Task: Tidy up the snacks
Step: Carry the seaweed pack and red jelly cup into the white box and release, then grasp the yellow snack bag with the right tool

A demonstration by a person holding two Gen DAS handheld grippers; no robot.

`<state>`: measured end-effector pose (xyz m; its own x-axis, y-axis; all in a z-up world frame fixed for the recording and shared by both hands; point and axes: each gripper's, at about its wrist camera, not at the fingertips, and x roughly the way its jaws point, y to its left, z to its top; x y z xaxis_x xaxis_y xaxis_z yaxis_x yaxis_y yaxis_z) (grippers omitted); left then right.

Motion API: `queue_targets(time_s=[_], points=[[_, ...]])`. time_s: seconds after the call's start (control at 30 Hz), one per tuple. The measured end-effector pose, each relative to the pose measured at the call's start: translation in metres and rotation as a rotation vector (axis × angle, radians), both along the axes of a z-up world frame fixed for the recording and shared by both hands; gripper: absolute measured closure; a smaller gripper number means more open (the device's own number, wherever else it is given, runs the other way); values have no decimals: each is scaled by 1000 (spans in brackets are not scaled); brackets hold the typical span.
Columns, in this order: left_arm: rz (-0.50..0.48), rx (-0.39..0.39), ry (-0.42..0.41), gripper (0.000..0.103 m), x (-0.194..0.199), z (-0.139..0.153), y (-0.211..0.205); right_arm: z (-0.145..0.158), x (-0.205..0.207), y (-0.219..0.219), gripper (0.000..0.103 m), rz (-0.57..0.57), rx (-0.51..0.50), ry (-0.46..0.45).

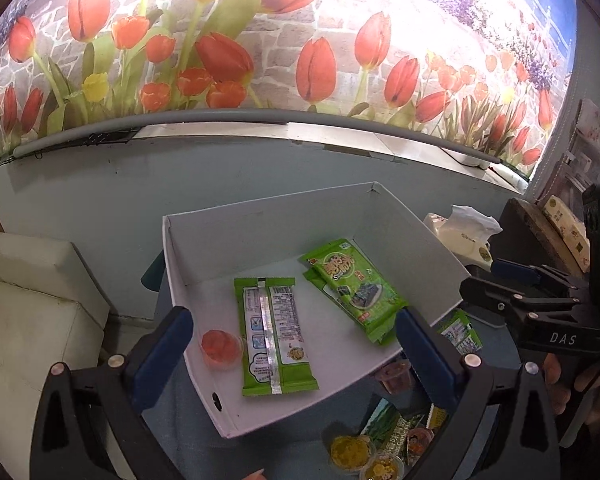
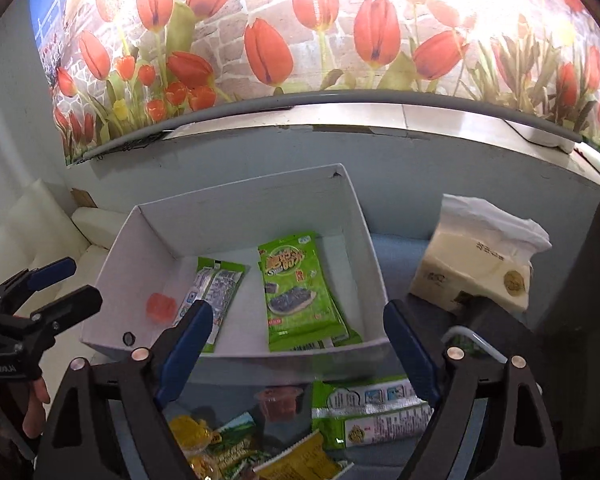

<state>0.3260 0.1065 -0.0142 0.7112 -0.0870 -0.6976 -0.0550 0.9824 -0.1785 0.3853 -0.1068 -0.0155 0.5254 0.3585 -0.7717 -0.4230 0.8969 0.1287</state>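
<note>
On the blue cloth before a shallow white cardboard box [image 2: 236,344], loose snacks wait beneath the right gripper [image 2: 300,344], its blue-padded jaws spread wide and empty above a green foil snack packet lying face down [image 2: 374,414] and a small red jelly cup [image 2: 278,400]. A clean pick likely means closing across the packet's short side. Farther off, the left gripper [image 1: 296,344], equally wide and empty, hovers over the box's near rim, where a green seaweed packet [image 1: 350,286] already lies.
</note>
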Motion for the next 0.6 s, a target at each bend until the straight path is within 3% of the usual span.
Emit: queue_targets(time_s=[0.13,0.33,0.4,0.6], points=[[-9,-33,-14,0,-26,-1,-11,-8,-27,-36,12,-26,-28,2],[-42,-3,-31,0,-84,-15,-42,-52,-68,-80,12,-104,23,104],[-50,14,-37,0,-106,-20,-52,-69,-82,-82,12,-91,18,128],[-40,-42,-29,0,-177,-40,-73,-102,-103,-61,12,-38,34,159]])
